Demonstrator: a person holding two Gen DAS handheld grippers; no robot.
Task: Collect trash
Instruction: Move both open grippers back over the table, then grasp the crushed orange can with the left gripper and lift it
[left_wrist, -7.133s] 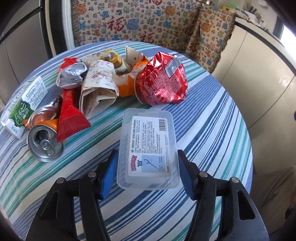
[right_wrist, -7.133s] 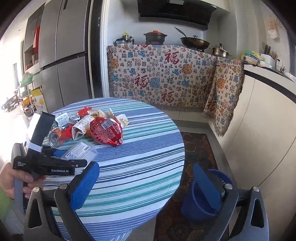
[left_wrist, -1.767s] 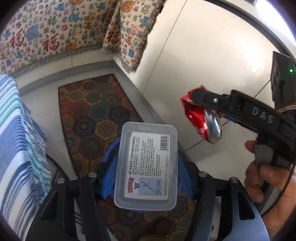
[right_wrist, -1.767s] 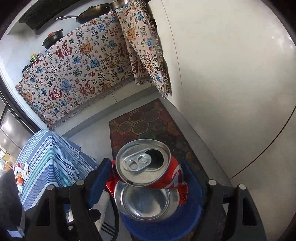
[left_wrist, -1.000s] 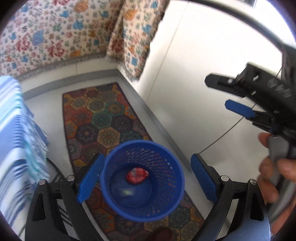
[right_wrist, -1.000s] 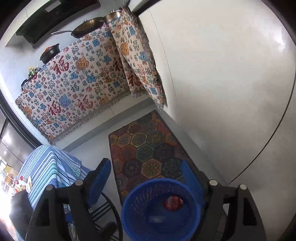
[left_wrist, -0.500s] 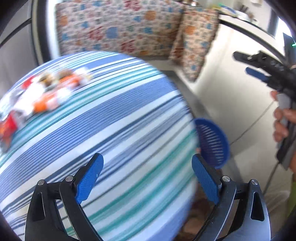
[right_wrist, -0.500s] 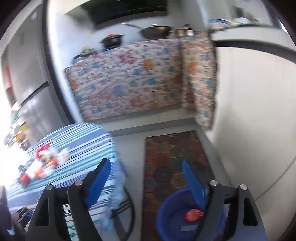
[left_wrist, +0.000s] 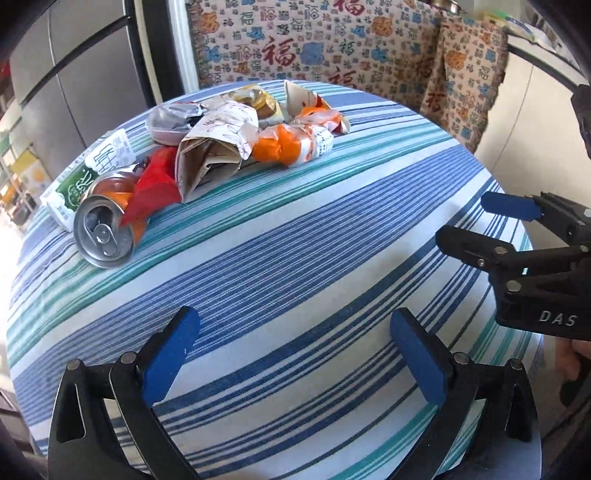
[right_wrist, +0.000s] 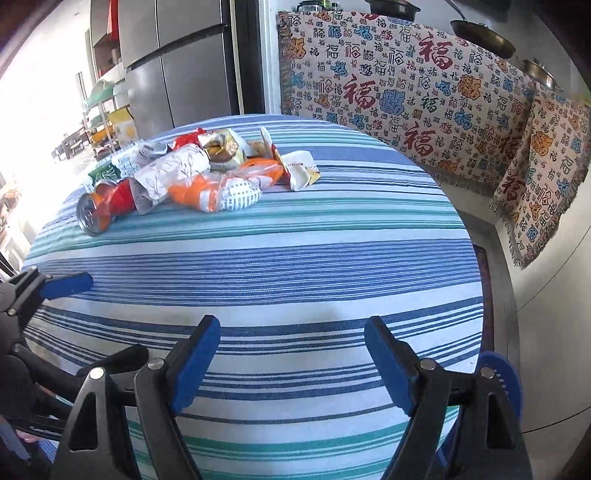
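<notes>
A pile of trash lies at the far left of the round striped table (left_wrist: 295, 258): a crushed orange can (left_wrist: 105, 229), a red wrapper (left_wrist: 155, 188), a folded paper bag (left_wrist: 214, 147), an orange-and-white plastic bag (left_wrist: 295, 146) and a green-and-white carton (left_wrist: 88, 177). The pile also shows in the right wrist view, with the can (right_wrist: 94, 212) and the orange bag (right_wrist: 218, 192). My left gripper (left_wrist: 295, 354) is open and empty above the table's near side. My right gripper (right_wrist: 291, 354) is open and empty over the near edge. It also shows in the left wrist view (left_wrist: 480, 221).
A blue mesh bin (right_wrist: 506, 384) stands on the floor past the table's right edge, mostly hidden. A patterned cloth (right_wrist: 406, 92) hangs over the counter behind. A steel fridge (right_wrist: 184, 62) stands at the back left. A white cabinet (left_wrist: 524, 122) is on the right.
Both grippers let go of the plastic box and the red can, which dropped into the blue bin. Both then swung back from the bin to face the table and the pile.
</notes>
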